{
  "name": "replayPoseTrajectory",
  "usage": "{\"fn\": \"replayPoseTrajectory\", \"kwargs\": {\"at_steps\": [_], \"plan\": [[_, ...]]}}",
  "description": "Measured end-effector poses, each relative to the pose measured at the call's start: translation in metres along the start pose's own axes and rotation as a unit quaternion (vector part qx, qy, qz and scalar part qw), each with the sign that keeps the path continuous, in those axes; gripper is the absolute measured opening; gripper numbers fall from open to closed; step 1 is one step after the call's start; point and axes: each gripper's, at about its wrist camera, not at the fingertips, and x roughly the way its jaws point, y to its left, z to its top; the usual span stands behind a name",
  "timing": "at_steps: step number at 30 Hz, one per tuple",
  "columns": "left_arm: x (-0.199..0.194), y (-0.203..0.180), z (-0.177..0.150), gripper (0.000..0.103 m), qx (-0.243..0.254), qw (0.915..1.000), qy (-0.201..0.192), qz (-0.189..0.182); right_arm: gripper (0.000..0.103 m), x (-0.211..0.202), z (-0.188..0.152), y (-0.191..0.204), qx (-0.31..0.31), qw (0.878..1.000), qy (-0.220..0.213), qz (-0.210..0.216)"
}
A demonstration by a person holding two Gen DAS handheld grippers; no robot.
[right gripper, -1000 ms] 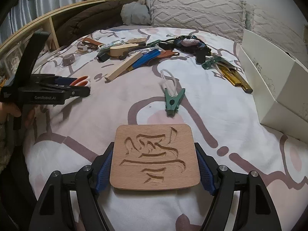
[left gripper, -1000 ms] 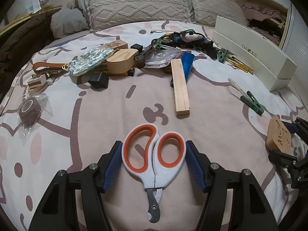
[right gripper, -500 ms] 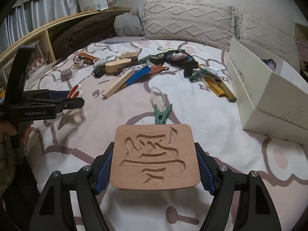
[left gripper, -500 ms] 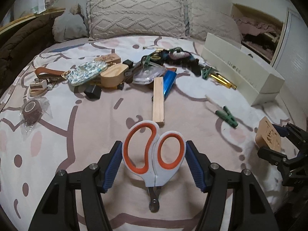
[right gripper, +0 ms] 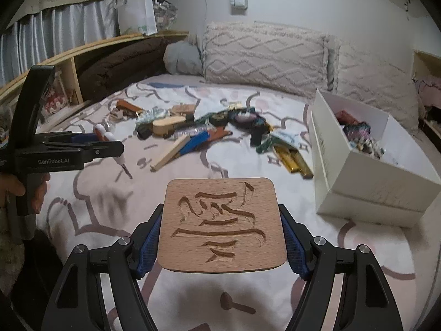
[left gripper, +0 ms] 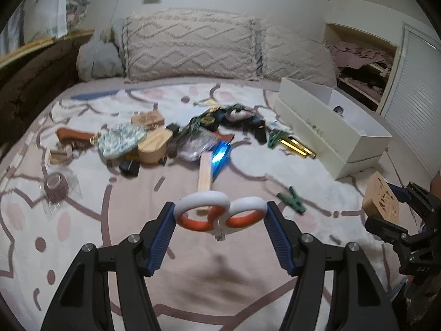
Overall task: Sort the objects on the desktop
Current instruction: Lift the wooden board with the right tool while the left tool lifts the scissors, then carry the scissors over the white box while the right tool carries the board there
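White cardboard box (right gripper: 369,190) sits open at the bed's right edge, likely the sorting bin; the right gripper (right gripper: 223,237) clamps a carved wooden plaque (right gripper: 222,224) flat by its sides, the left gripper (left gripper: 220,220) pinches scissors (left gripper: 220,213) by their handle loops, both lifted clear for carrying.

The near half of the pink patterned bedspread (right gripper: 91,220) lies bare, giving open passage. Across the middle, a jumbled heap of small wooden, plastic and metal objects (left gripper: 176,140) blocks the way. The open white cardboard box (right gripper: 366,182) walls off the bed's right edge.
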Motion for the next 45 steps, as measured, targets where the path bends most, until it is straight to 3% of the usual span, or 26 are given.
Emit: {"fn": "replayPoseTrajectory", "kwargs": {"at_steps": [15,23,35,45], "plan": [[-0.041,-0.09,0.043,0.065,0.049,0.9974,-0.051,-0.013,0.077,-0.064,0.028,-0.034,0.001,0.999,-0.05,-0.012],[-0.045,-0.14,0.065,0.065,0.066,0.9952,-0.066,-0.029,0.077,-0.093,0.045,-0.067,0.005,0.997,-0.073,-0.025],[-0.027,-0.212,0.106,0.065,0.08,0.9915,-0.08,-0.065,0.077,-0.125,0.068,-0.139,0.032,0.993,-0.095,-0.054],[0.009,-0.245,0.146,0.065,0.062,0.991,-0.082,-0.086,0.077,-0.118,0.086,-0.205,0.056,0.992,-0.082,-0.078]]}}
